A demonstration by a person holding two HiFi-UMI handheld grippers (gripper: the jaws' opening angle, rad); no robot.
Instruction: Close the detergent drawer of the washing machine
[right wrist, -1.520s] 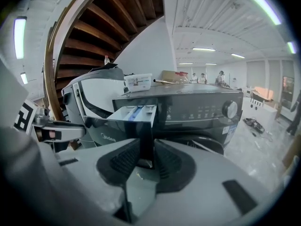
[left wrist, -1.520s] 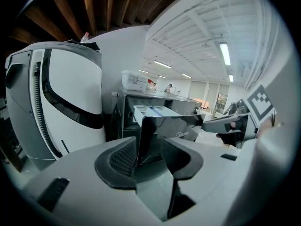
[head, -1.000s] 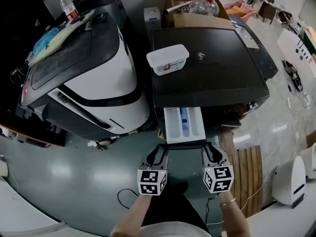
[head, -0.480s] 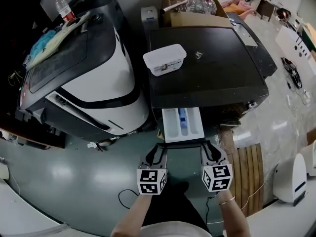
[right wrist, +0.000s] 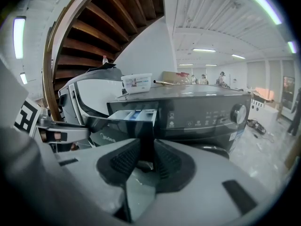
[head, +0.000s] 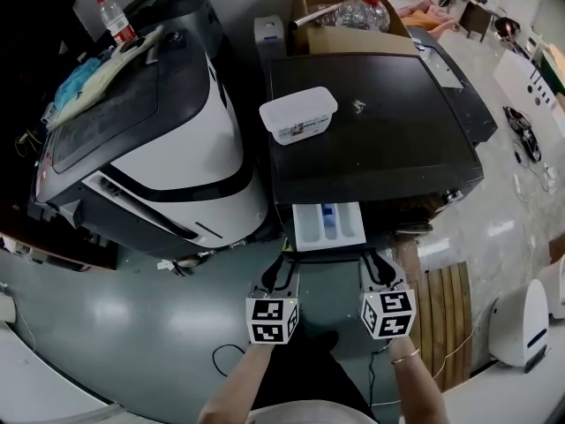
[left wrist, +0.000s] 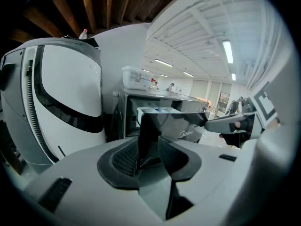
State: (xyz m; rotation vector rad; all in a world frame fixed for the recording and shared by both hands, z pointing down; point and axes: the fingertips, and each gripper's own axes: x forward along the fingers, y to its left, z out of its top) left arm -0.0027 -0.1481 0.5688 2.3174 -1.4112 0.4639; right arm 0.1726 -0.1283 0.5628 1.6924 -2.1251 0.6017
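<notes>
Detergent drawer (head: 328, 223) has its front clamped between left fingers (left wrist: 123, 158) and right fingers (right wrist: 123, 160).

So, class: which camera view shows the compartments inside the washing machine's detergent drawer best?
The head view: it looks down into the open detergent drawer, showing its white compartments and blue insert. Both gripper views are nearly level with it, showing mostly its dark front panel and a thin strip of the tray's top.

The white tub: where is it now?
Head view: the tub sits on the washer's top, at its left edge, behind the open drawer.
</notes>
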